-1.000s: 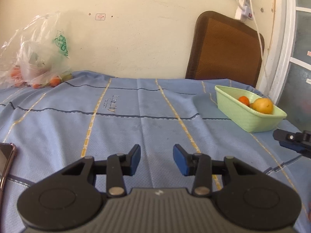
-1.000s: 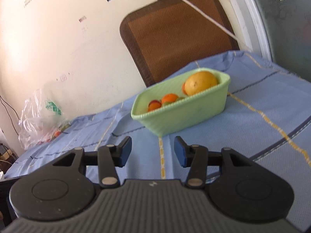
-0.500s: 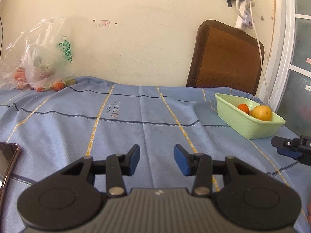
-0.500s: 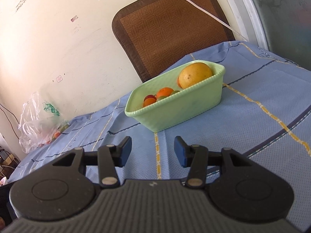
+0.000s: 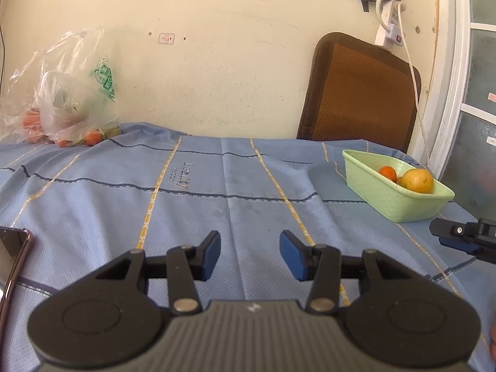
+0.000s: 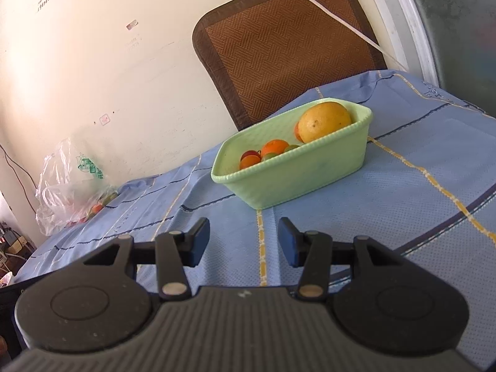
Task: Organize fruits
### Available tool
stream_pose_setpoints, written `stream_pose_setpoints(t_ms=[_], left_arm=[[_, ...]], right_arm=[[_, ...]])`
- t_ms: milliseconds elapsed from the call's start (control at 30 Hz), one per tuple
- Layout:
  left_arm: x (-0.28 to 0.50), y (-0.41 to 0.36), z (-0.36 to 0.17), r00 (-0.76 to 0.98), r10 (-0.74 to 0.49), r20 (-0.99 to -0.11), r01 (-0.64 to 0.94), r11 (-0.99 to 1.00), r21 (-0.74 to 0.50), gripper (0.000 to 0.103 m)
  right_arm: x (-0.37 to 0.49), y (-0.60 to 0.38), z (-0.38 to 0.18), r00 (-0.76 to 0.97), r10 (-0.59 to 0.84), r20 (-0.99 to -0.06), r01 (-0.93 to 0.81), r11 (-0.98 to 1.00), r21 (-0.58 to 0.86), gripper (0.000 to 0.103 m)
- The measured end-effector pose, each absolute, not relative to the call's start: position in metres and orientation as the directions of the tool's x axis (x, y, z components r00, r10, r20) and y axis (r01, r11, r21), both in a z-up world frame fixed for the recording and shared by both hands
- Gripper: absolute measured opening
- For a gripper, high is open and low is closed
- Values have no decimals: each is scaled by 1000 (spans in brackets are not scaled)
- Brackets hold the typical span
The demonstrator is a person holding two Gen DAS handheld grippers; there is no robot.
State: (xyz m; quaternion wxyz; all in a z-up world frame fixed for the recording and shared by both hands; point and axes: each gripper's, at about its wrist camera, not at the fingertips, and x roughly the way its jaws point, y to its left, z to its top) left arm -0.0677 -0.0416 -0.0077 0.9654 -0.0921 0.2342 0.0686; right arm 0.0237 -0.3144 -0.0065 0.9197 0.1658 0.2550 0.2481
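A light green tub (image 6: 310,170) stands on the blue cloth at the right; it also shows in the left wrist view (image 5: 372,186). It holds a large yellow-orange fruit (image 6: 324,121), small orange fruits (image 6: 274,147) and a few small green and red ones. A clear plastic bag (image 5: 62,99) with orange fruits lies at the far left by the wall. My left gripper (image 5: 249,255) is open and empty over the cloth's middle. My right gripper (image 6: 243,241) is open and empty, a short way in front of the tub; its tip shows in the left wrist view (image 5: 458,235).
A brown woven chair back (image 5: 359,93) leans on the wall behind the tub. A phone-like flat object (image 5: 12,248) lies at the left edge. A power strip and white cable (image 5: 390,31) hang on the wall. A window frame is at the right.
Both grippers have drawn back a little from the tub and stay open. The tub and the bag look slightly farther off.
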Motion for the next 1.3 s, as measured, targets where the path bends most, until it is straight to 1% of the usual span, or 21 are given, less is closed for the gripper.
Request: stream_pose_setpoints(t_ms=[67, 200, 633, 767, 933, 967, 1033, 1200, 1267, 1300], left_arm=[[-67, -41, -8, 880, 86, -466, -174, 973, -149, 43], [-68, -41, -7, 880, 87, -466, -177, 972, -154, 43], [-67, -40, -8, 881, 92, -463, -181, 972, -152, 45], [-63, -41, -9, 868, 107, -485, -197, 970, -139, 45], [-60, -47, -9, 845, 156, -512, -243, 964, -107, 45], [-60, -46, -9, 840, 156, -520, -251, 961, -118, 47], [-61, -47, -9, 829, 147, -539, -262, 955, -142, 55], [-66, -62, -3, 804, 201, -560, -291, 954, -75, 63], [-68, -68, 1, 804, 213, -555, -291, 955, -56, 72], [-69, -71, 4, 806, 215, -551, -289, 956, -50, 84]], right_arm=[[23, -314, -6, 746, 543, -386, -374, 821, 431, 52], [24, -315, -7, 743, 545, -389, -370, 818, 440, 55], [21, -313, -6, 745, 547, -381, -384, 820, 425, 55], [20, -311, -5, 749, 542, -382, -389, 825, 410, 55], [13, -306, -5, 752, 533, -388, -385, 832, 399, 55], [10, -305, -5, 748, 538, -388, -389, 830, 400, 55], [4, -301, -4, 745, 547, -382, -405, 826, 393, 55], [-9, -299, -3, 721, 570, -394, -410, 809, 421, 55], [-15, -297, -1, 716, 571, -401, -414, 810, 415, 55], [-17, -297, 2, 717, 570, -401, -416, 812, 409, 55]])
